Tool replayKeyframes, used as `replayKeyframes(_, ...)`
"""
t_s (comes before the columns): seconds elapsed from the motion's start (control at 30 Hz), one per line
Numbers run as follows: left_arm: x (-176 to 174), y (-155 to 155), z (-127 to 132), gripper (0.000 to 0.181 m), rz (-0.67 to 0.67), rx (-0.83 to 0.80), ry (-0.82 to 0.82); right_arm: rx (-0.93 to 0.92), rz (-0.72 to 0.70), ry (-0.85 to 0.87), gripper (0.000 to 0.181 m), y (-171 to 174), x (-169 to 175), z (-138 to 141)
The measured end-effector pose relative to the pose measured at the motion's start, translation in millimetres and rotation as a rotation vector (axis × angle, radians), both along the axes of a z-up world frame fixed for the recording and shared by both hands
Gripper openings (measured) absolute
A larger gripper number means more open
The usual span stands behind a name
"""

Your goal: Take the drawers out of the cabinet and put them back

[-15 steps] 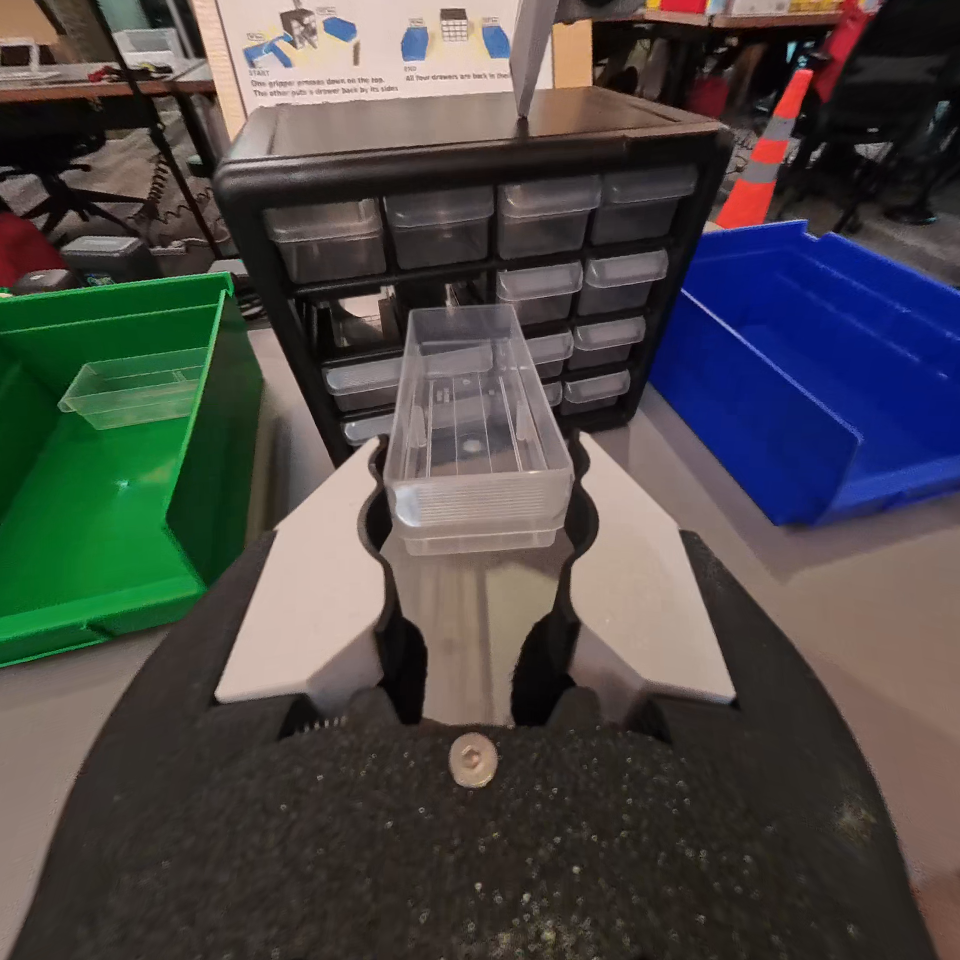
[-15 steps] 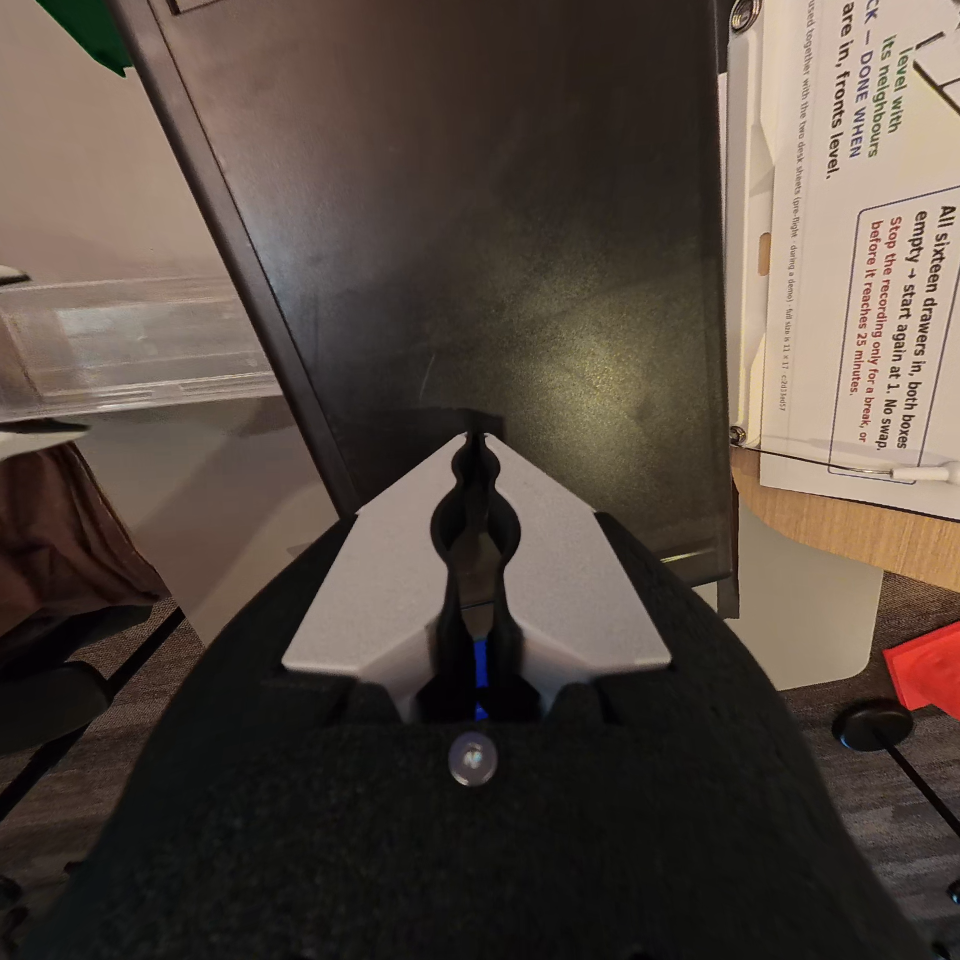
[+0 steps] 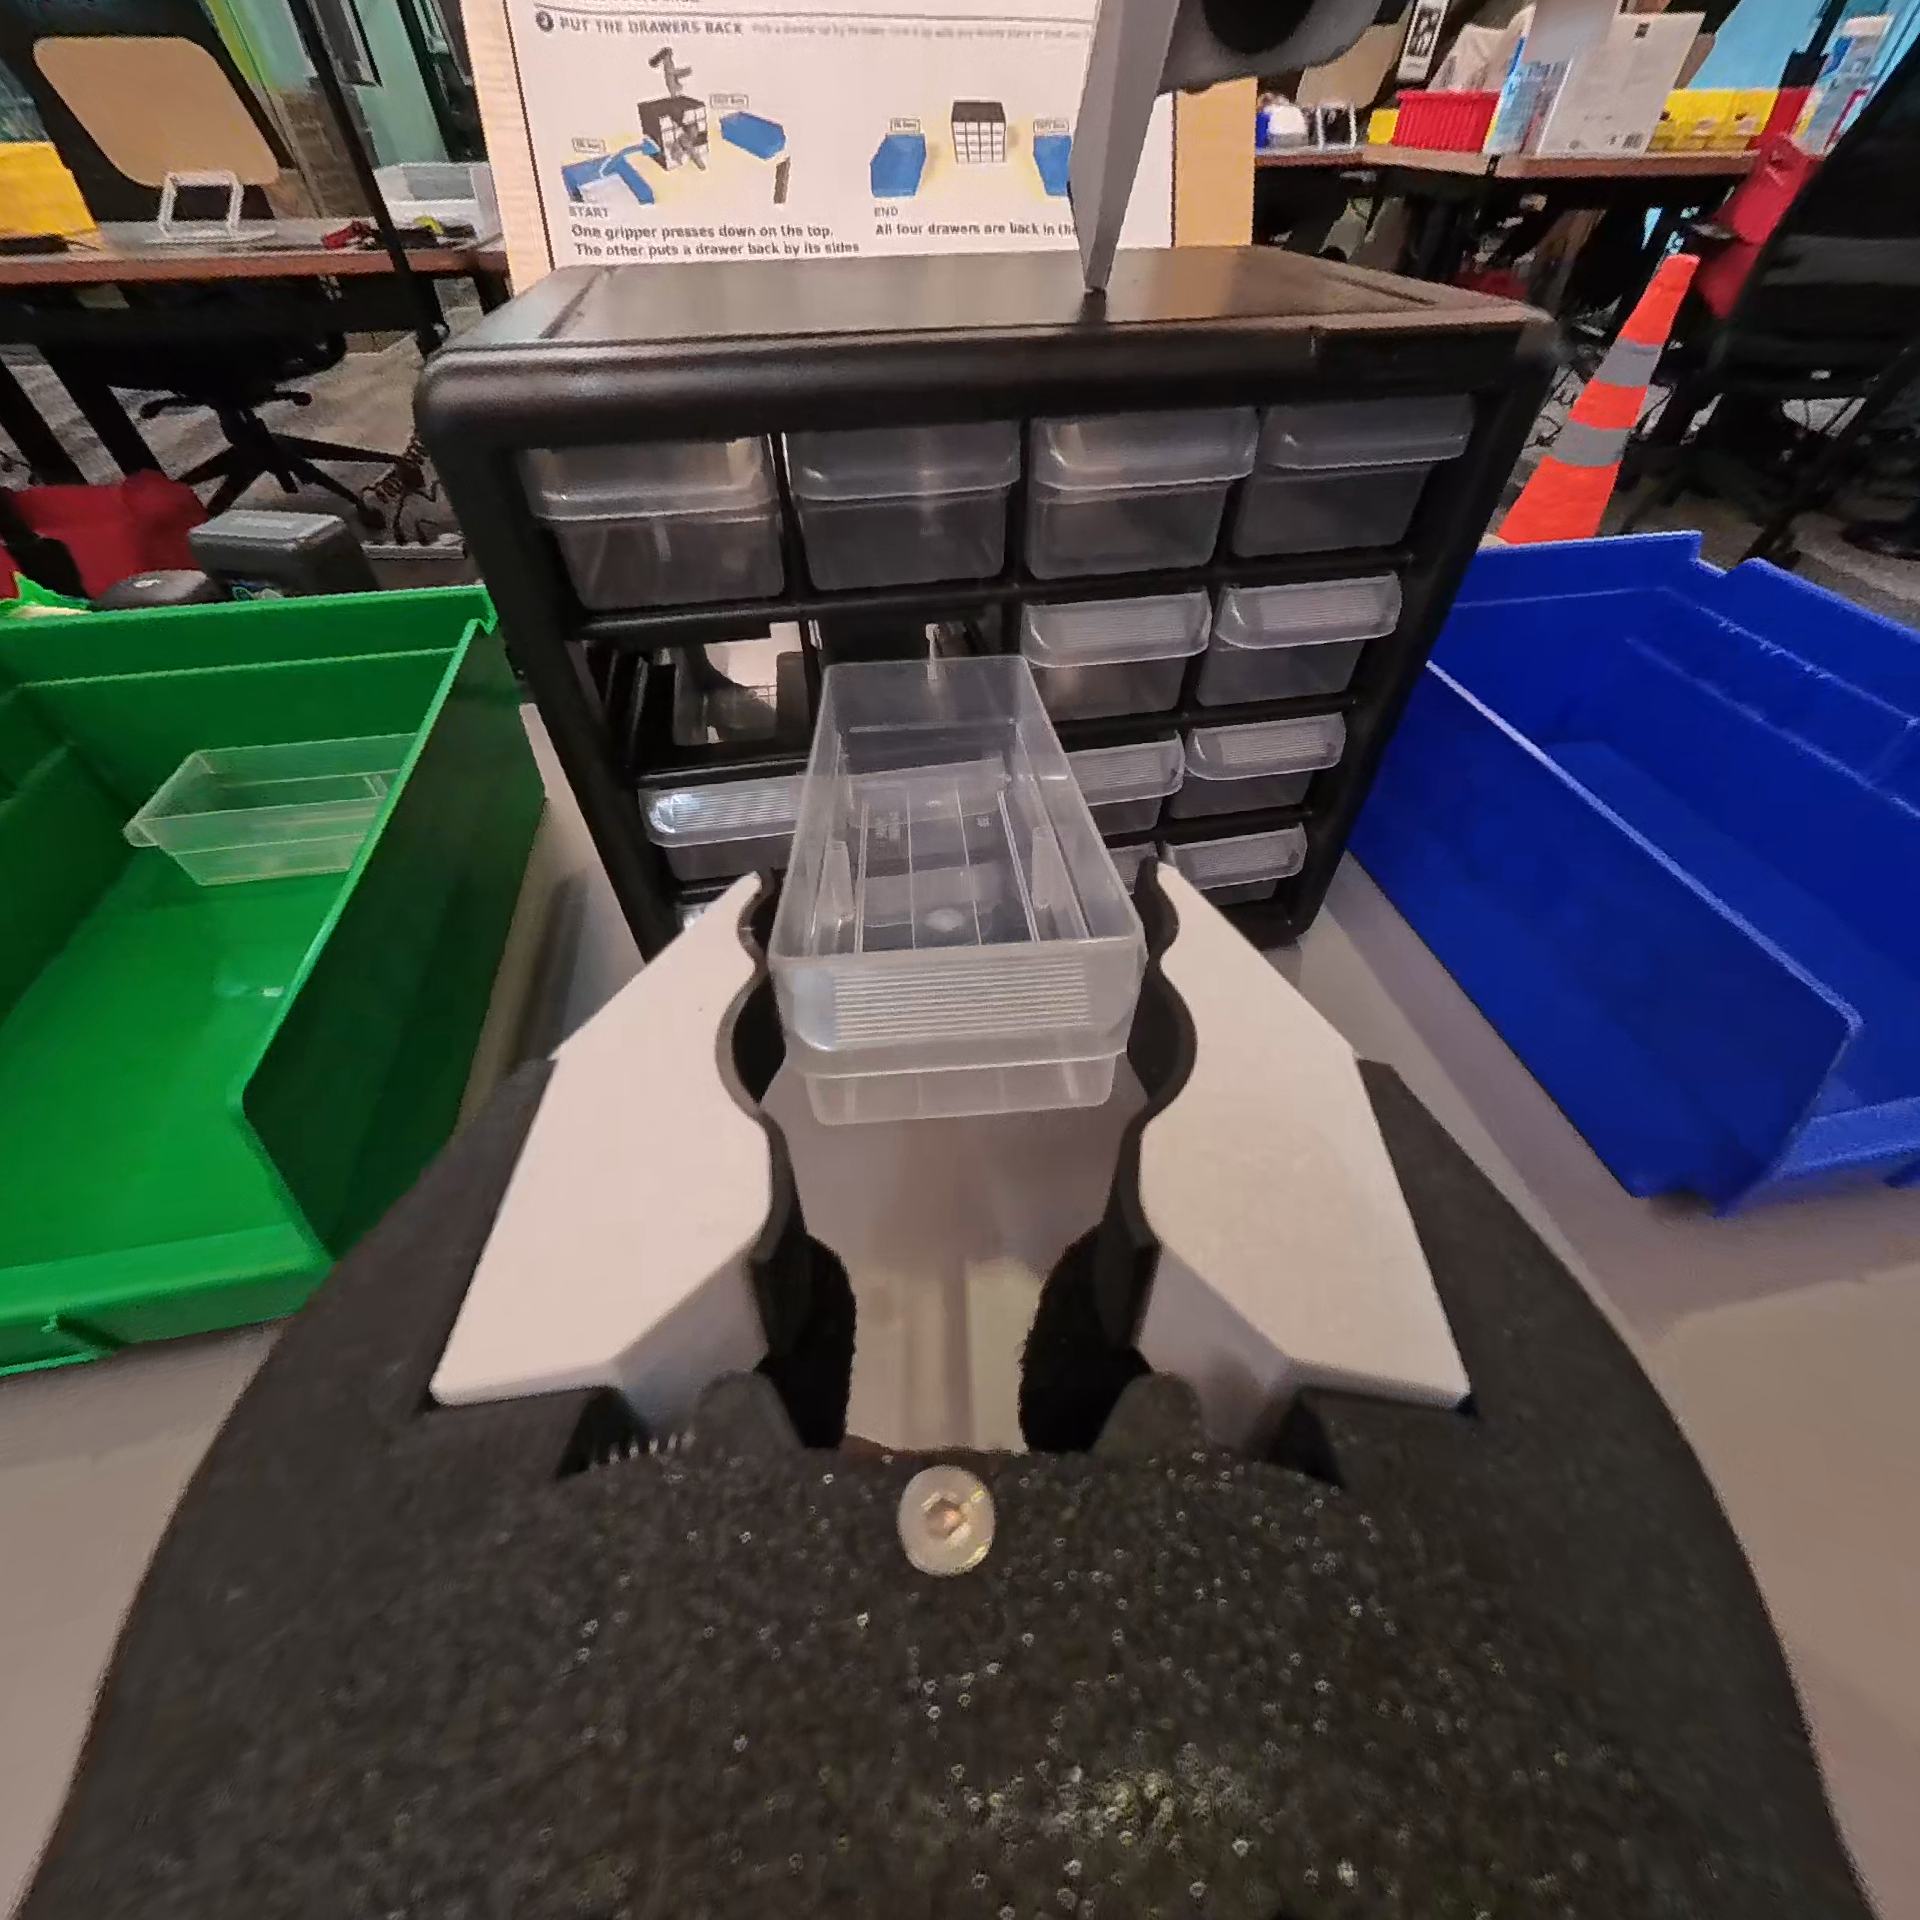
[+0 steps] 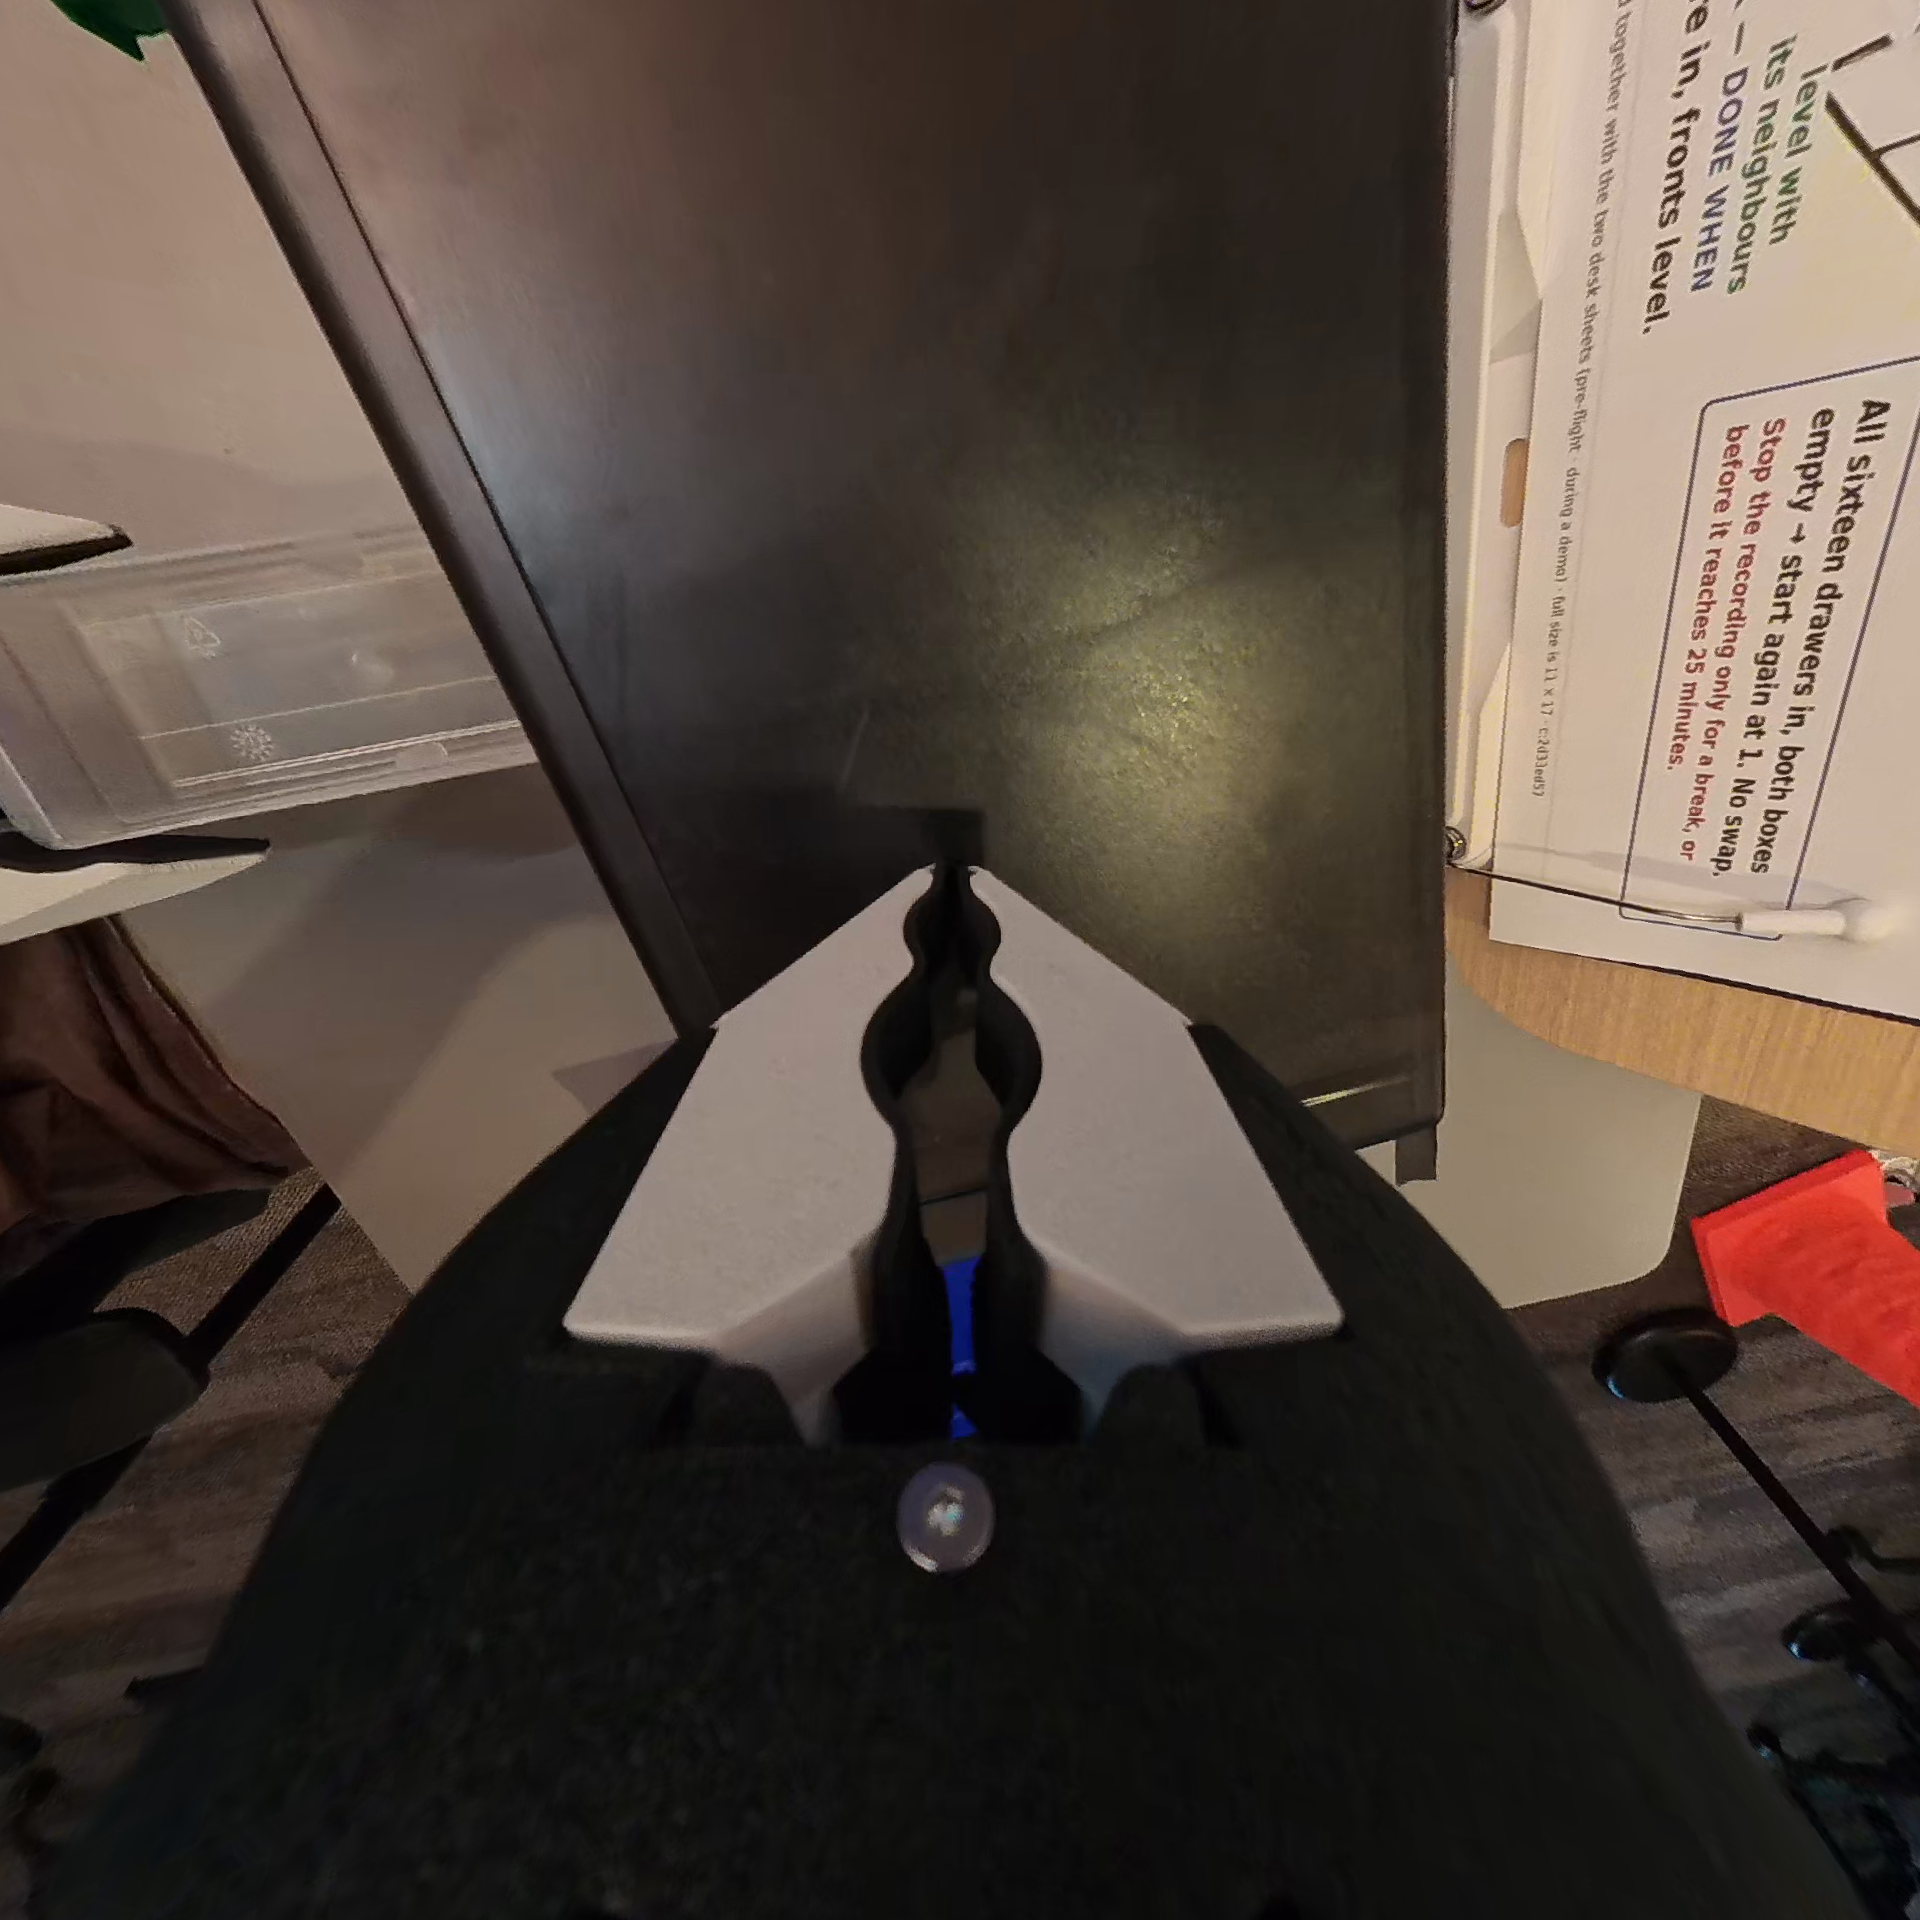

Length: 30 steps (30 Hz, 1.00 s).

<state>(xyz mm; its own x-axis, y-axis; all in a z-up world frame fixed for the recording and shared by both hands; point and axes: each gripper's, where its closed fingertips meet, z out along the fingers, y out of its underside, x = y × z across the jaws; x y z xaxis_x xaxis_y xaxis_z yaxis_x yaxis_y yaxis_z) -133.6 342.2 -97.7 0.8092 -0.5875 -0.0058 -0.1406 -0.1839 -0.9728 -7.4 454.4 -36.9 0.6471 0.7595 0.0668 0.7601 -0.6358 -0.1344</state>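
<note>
A black cabinet [image 3: 977, 343] with clear drawers stands in the middle of the left wrist view. Two slots at the left of its second row are open. My left gripper [image 3: 951, 914] is shut on a clear drawer [image 3: 935, 831] by its sides and holds it in front of the cabinet, its far end pointing at the second open slot. My right gripper [image 4: 951, 873] is shut and empty, its tips pressed on the cabinet's black top [image 4: 935, 416]; it also shows in the left wrist view [image 3: 1101, 260]. The held drawer also shows at the left of the right wrist view [image 4: 260, 675].
A green bin [image 3: 343, 1039] at the left holds one clear drawer [image 3: 270, 805]. A blue bin [image 3: 1621, 987] stands at the right. A printed instruction sheet [image 3: 831, 125] stands behind the cabinet. An orange cone [image 3: 1600, 416] is at the back right.
My left gripper has moved the clear drawer a little closer to the cabinet. The right gripper has stayed pressed on the cabinet top.
</note>
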Motion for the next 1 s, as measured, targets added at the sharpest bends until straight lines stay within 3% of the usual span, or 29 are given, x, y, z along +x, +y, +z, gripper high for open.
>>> replayKeyframes(0.6,8,16,2,0.066,0.034,0.052,-0.029,-0.011,-0.007,-0.015,0.000,0,0,0)
replayKeyframes(1.0,34,58,-16,0.066,0.096,0.059,-0.034,-0.011,-0.004,-0.036,0.000,0,0,0)
